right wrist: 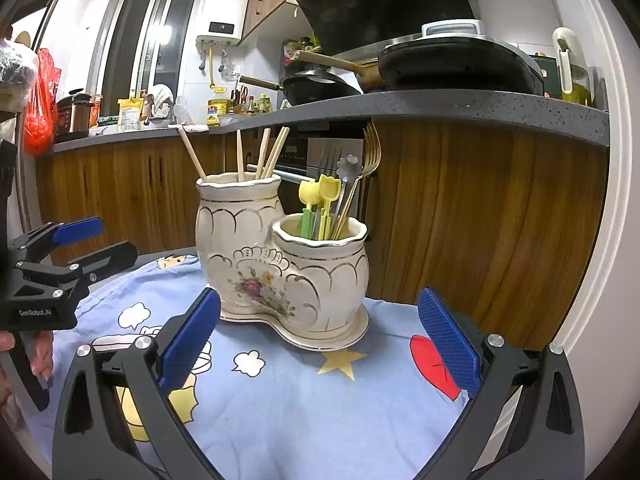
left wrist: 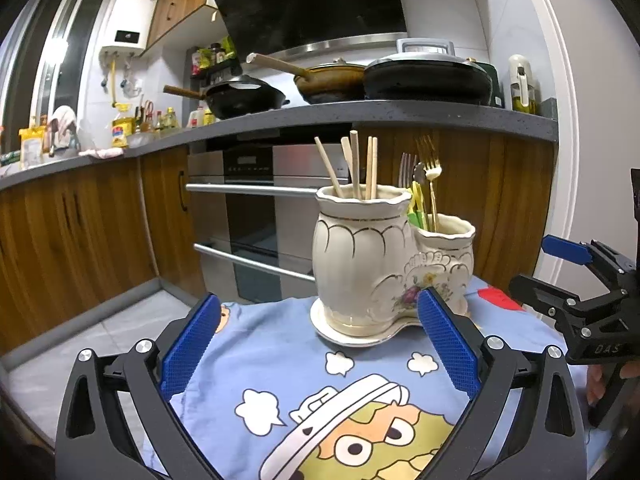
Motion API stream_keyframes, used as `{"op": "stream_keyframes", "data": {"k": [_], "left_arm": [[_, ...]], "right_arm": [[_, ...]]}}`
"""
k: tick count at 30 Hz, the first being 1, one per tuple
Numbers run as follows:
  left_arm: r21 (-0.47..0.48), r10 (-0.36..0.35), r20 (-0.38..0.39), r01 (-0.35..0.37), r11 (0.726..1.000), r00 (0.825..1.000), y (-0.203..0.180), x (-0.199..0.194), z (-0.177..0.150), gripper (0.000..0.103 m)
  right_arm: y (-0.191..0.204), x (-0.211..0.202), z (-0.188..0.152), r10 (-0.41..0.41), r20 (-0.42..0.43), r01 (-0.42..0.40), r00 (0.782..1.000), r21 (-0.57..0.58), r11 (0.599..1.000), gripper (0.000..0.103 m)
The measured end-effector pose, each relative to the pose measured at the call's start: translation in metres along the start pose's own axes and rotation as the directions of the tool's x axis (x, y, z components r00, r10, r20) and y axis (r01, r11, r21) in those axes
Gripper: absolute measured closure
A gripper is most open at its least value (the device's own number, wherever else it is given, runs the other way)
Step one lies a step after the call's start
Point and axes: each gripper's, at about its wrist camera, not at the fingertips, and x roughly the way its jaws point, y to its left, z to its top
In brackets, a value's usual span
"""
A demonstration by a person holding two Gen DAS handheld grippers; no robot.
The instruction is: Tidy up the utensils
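On cartoon cloth (left wrist: 280,360) — glossy scalloped ceramic holder (left wrist: 360,256)

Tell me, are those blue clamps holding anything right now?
Nothing is held. The left hand-held gripper and the right hand-held gripper both gape open, short of the ceramic holder.

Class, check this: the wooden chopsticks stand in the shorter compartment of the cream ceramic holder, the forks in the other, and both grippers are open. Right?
One error: the wooden chopsticks stand in the taller compartment of the cream ceramic holder; the forks fill the shorter one, as the right wrist view shows. Both the left gripper and the right gripper are open.
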Motion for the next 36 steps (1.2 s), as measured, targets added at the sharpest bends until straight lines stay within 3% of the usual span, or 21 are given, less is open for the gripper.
{"op": "stream_keyframes", "data": {"k": [36], "left_arm": [[-0.004, 0.003, -0.001, -0.003, 1.0, 1.0, -0.0006, -0.0008, -0.0001, 0.005]], "right_arm": [[-0.0003, 0.0015, -0.0008, -0.004, -0.007, 0.004, 1.0, 0.003, 1.0, 0.005]]}}
